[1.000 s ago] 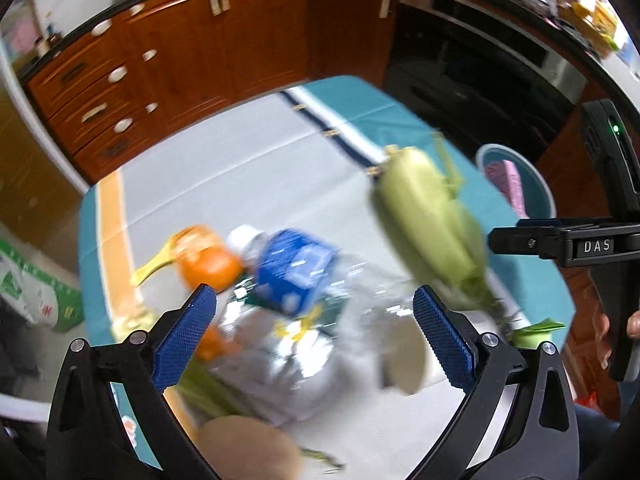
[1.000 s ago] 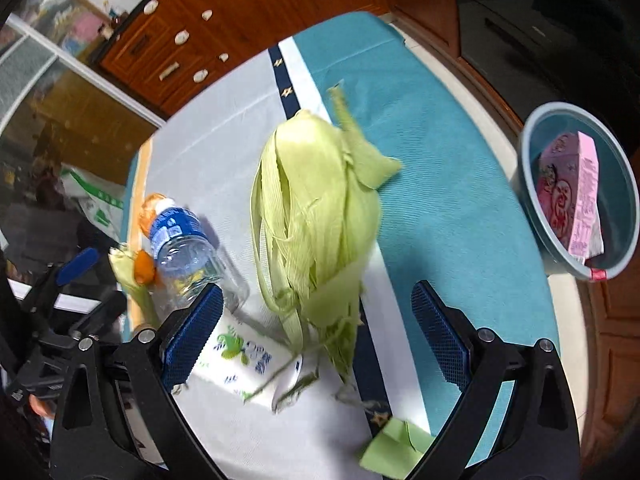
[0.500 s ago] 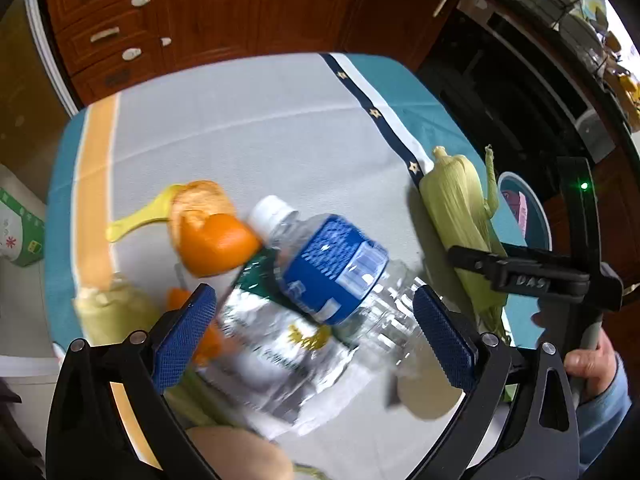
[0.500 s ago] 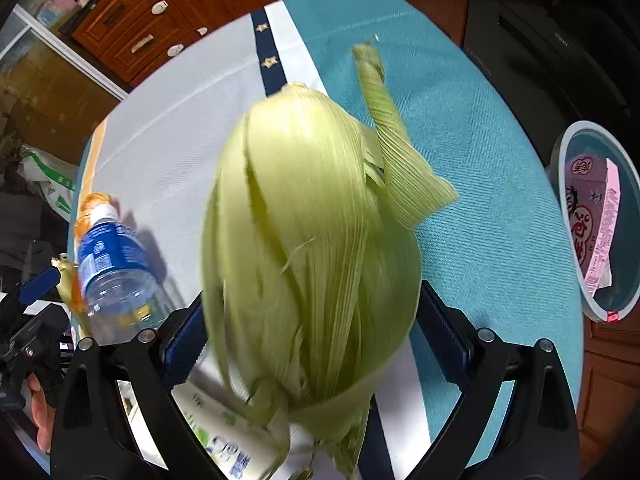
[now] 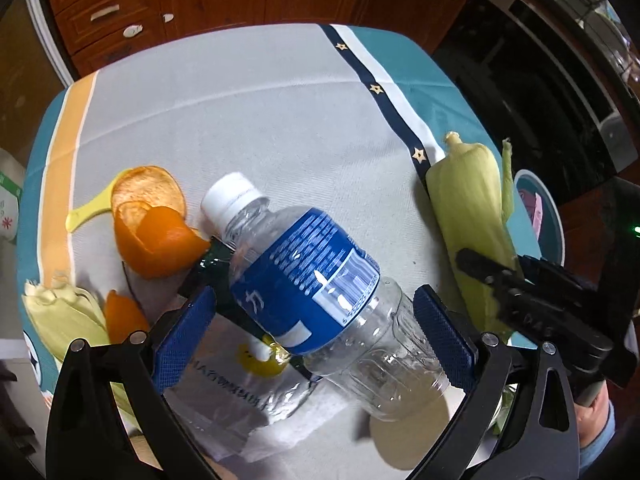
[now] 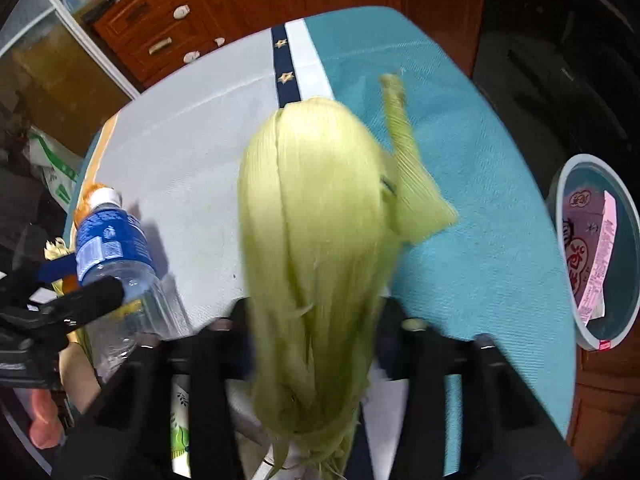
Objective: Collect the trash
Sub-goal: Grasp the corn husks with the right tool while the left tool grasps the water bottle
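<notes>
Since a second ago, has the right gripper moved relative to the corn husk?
Yes. The right gripper has come down over the corn husk, jaws closing around it; the husk covers more of the tablecloth.

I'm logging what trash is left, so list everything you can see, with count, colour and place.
Clear plastic bottle: one, blue label, white cap, between left gripper's open fingers.
Corn husk bundle: one, pale green, between the right gripper's closing jaws.
Orange peel: two pieces, orange, left of bottle.
Silver foil bag: one, under bottle.
Round bin: one, teal, beside table, pink carton inside.
Tablecloth: grey and teal.
Left gripper: black, blue pads.
Right gripper: black.
</notes>
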Action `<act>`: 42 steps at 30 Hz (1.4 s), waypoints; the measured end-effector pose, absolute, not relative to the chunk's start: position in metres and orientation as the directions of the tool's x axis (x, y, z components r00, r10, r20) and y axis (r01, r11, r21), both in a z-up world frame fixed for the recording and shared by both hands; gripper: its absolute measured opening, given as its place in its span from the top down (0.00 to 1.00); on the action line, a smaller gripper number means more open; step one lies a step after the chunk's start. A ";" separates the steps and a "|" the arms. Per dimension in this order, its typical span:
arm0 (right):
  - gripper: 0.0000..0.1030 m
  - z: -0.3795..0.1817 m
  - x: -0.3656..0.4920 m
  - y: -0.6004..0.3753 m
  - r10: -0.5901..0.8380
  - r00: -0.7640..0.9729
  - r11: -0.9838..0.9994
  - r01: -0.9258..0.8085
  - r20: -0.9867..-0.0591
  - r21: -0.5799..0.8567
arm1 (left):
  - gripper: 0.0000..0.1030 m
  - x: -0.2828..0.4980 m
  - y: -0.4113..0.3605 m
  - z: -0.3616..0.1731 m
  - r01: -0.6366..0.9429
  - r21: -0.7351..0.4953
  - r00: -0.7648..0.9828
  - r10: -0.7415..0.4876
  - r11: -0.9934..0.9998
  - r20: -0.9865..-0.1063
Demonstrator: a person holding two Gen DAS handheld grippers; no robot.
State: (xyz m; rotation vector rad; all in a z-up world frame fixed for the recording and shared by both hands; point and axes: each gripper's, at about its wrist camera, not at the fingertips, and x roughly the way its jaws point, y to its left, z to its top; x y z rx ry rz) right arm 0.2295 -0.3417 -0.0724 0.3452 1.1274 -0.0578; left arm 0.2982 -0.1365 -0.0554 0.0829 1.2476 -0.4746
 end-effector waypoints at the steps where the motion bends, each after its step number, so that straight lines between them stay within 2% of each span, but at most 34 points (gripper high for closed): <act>1: 0.73 -0.070 0.228 -0.345 0.147 0.437 0.941 0.215 -0.887 0.261 | 0.04 0.298 -0.139 -0.057 0.388 -0.194 0.228 -0.298 0.901 -0.927; 6: 0.78 -0.059 0.222 -0.358 0.192 0.472 0.919 0.220 -0.860 0.326 | 0.04 0.298 -0.152 -0.064 0.409 -0.181 0.224 -0.291 0.894 -0.930; 12: 0.78 -0.045 0.208 -0.374 0.202 0.514 0.903 0.232 -0.834 0.362 | 0.04 0.293 -0.172 -0.071 0.445 -0.124 0.218 -0.242 0.887 -0.945; 23: 0.78 -0.052 0.190 -0.396 0.237 0.510 0.875 0.258 -0.827 0.410 | 0.04 0.289 -0.197 -0.070 0.522 -0.028 0.241 -0.179 0.853 -0.954; 24: 0.78 -0.052 0.189 -0.398 0.238 0.513 0.873 0.259 -0.824 0.414 | 0.05 0.289 -0.200 -0.070 0.534 -0.025 0.238 -0.178 0.845 -0.955; 26: 0.78 -0.051 0.187 -0.401 0.239 0.520 0.871 0.260 -0.820 0.418 | 0.16 0.287 -0.204 -0.070 0.557 -0.029 0.229 -0.187 0.830 -0.955; 27: 0.78 -0.050 0.185 -0.402 0.240 0.524 0.869 0.259 -0.817 0.422 | 0.30 0.286 -0.207 -0.070 0.564 -0.033 0.222 -0.190 0.825 -0.956; 28: 0.78 -0.049 0.184 -0.403 0.241 0.527 0.868 0.258 -0.815 0.424 | 0.35 0.285 -0.208 -0.070 0.574 -0.027 0.221 -0.186 0.818 -0.957; 31: 0.78 -0.046 0.178 -0.408 0.244 0.538 0.862 0.261 -0.807 0.434 | 0.35 0.275 -0.214 -0.066 0.594 0.062 0.301 -0.150 0.802 -0.942; 42: 0.78 -0.027 0.146 -0.435 0.249 0.587 0.838 0.267 -0.770 0.475 | 0.35 0.244 -0.250 -0.006 0.654 0.032 0.362 -0.276 0.755 -0.891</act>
